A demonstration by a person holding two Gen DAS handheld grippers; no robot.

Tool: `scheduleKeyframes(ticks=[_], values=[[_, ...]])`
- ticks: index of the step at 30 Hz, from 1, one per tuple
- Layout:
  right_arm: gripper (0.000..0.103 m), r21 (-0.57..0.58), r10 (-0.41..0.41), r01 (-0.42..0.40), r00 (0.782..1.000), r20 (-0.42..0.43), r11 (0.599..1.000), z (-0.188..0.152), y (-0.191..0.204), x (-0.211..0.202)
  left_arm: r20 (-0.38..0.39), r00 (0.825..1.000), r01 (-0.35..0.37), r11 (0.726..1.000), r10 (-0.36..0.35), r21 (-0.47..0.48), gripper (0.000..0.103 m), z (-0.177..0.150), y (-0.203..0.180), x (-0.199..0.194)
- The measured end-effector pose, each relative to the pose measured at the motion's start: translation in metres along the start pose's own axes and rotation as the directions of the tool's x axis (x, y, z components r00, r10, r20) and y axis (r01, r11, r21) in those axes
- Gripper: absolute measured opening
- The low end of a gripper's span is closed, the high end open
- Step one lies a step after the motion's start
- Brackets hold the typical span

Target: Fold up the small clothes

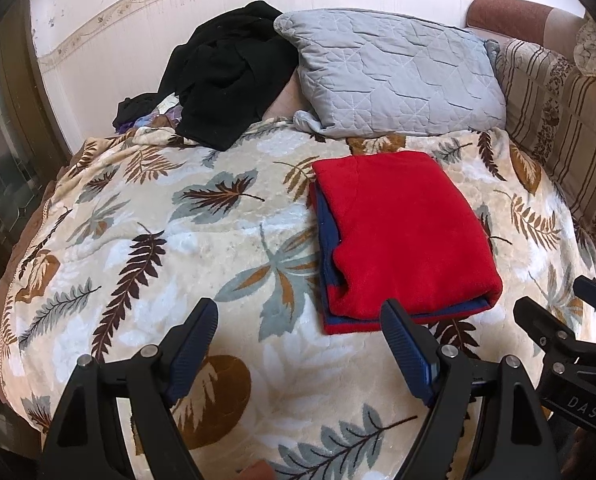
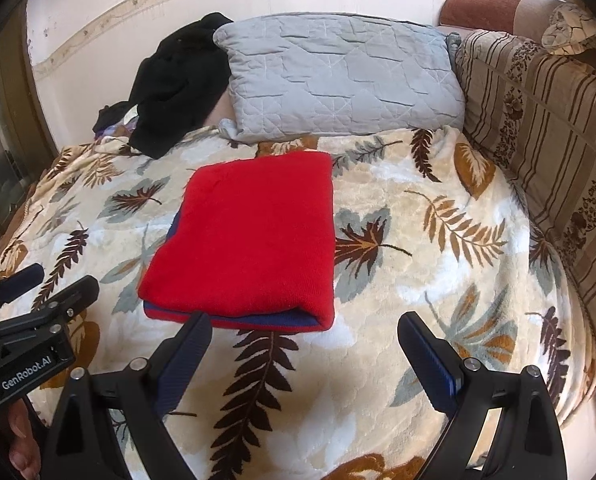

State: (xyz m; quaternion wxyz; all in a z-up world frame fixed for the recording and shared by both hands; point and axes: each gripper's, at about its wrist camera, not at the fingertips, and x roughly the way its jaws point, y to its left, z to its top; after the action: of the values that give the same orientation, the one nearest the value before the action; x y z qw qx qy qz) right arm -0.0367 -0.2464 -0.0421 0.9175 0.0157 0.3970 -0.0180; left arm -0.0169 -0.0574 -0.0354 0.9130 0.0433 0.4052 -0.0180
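Jaws of both tools stand wide apart with nothing between them: the left gripper (image 1: 298, 324) hangs over the leaf-print blanket (image 1: 146, 240) short of the garment's near left corner, and the right gripper (image 2: 304, 334) hangs just short of its near edge, toward the near right corner. The task's thing, a red sweater with blue trim (image 2: 254, 240), lies folded into a neat rectangle on the bed; in the right wrist view it sits at about 11 o'clock from the gap between the jaws. Blue layers peek out along its left side and near edge.

This piece looks done, so the step in hand is most likely to set it aside or reach for the next garment. The black clothes heap (image 1: 226, 76) at the far left, around 11 o'clock in the left wrist view, beside the grey quilted pillow (image 1: 394, 76), is the probable source.

To do it well, move the folded stack by sliding both jaws under the near edge together, pinching all layers, and keep it level so the fold holds. When pulling from the heap, take one item only and spread it flat on bare blanket, well apart from the sweater.
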Motion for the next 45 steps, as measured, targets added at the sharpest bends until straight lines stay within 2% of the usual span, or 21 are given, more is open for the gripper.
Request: scheduleKeyframes(ticks=[24, 42, 45], values=[[0.096, -0.025, -0.025, 0.025, 1.0, -0.011, 0.999, 0.0008, 0.004, 0.0019, -0.029, 0.998, 0.048, 0.999, -0.049, -0.021, 0.084, 0.0025, -0.0011, 0.0061], [0.096, -0.025, -0.019, 0.019, 1.0, -0.011, 1.0, 0.0026, 0.0002, 0.0036, -0.019, 0.998, 0.057, 0.998, -0.057, -0.007, 0.084, 0.0042, -0.0075, 0.004], [0.096, -0.022, 0.002, -0.003, 1.0, -0.022, 1.0, 0.0027, -0.0019, 0.0083, -0.022, 0.998, 0.065, 0.998, -0.065, -0.002, 0.084, 0.0019, -0.0052, 0.0061]])
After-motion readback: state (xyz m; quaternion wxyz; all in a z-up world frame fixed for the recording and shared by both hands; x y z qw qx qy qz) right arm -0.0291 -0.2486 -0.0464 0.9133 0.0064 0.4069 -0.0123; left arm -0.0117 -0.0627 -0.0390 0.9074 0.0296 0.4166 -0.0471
